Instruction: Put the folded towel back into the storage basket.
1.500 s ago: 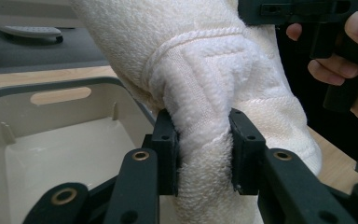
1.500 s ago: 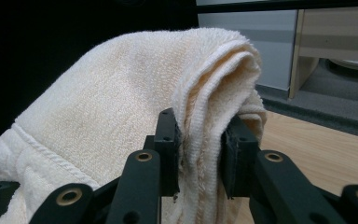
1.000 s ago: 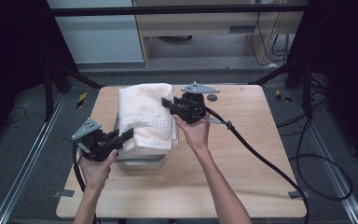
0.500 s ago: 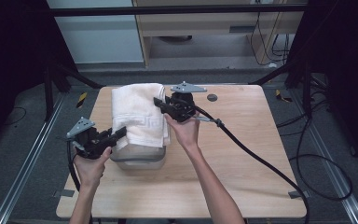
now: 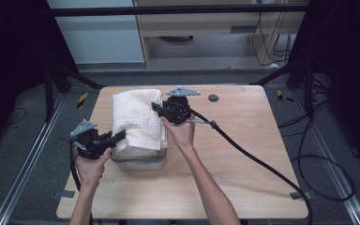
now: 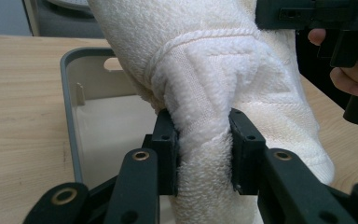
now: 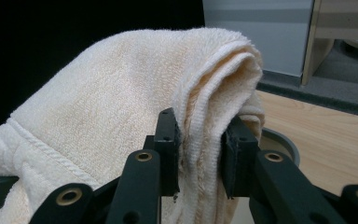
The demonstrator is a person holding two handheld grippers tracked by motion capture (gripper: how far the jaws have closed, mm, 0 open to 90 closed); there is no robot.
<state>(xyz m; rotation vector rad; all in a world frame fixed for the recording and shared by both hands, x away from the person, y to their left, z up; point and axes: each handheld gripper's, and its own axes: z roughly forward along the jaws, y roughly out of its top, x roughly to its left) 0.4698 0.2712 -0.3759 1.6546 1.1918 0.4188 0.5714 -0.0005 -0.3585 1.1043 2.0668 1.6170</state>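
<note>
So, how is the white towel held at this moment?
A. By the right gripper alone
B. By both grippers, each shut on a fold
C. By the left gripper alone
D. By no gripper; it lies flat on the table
B: the left gripper and the right gripper each pinch a fold of the towel over the container.

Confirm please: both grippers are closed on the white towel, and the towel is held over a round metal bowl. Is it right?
Not quite. Both grippers, left and right, are closed on the towel, but under it is a rectangular clear plastic container with a grey rim, not a round metal bowl, as the left gripper view shows.
</note>
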